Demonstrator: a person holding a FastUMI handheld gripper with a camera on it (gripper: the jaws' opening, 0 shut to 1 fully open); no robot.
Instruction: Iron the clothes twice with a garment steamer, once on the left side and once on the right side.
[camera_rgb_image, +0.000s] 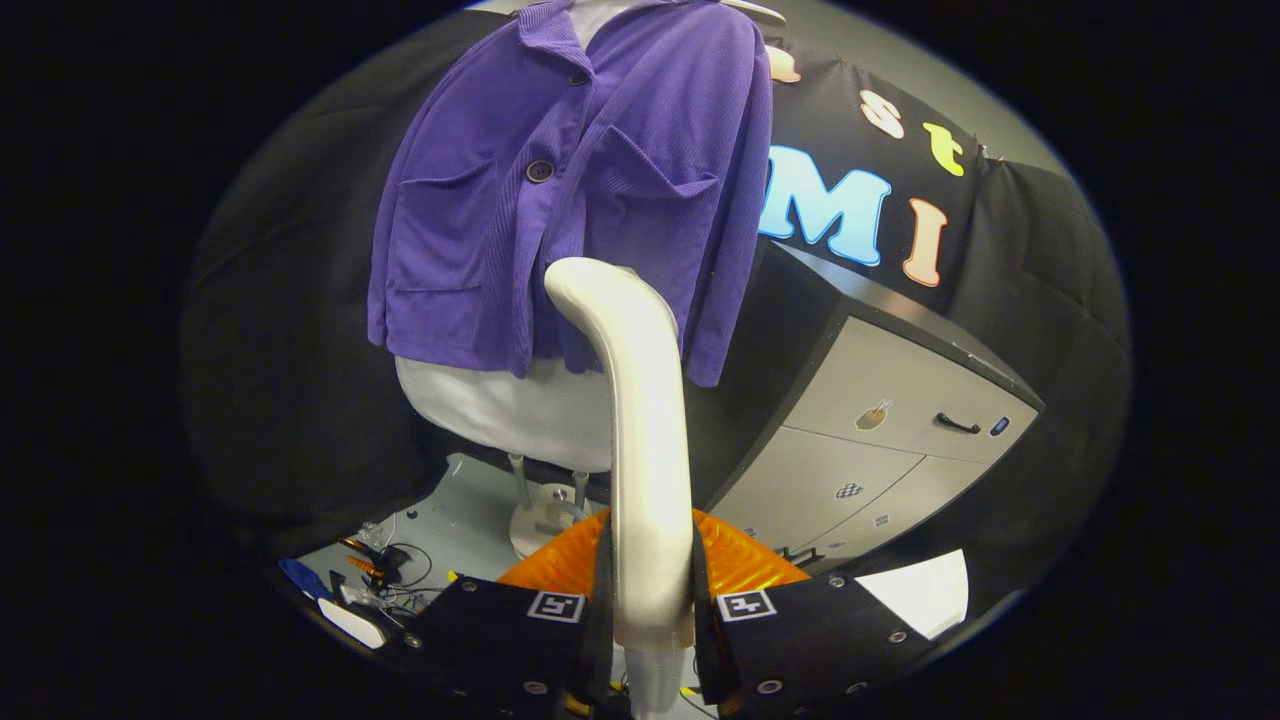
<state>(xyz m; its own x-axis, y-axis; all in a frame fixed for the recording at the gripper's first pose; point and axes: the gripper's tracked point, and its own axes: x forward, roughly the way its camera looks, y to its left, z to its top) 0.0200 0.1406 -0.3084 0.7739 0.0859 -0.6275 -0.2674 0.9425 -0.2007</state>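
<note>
A purple corduroy jacket (570, 190) with dark buttons and two chest pockets hangs on a white mannequin torso (510, 410) beyond the fingers. My gripper (650, 610) is shut on the cream handle of the garment steamer (640, 400). The steamer rises upright from between the fingers. Its curved head reaches the jacket's lower hem near the middle, slightly to the right of the button line. I cannot tell whether the head touches the cloth.
A grey cabinet (890, 420) with drawers and a black handle stands right of the mannequin. The mannequin's stand (545, 510) rests on a pale floor. Cables and small tools (375, 580) lie at the lower left. An orange object (740, 560) sits just behind the fingers.
</note>
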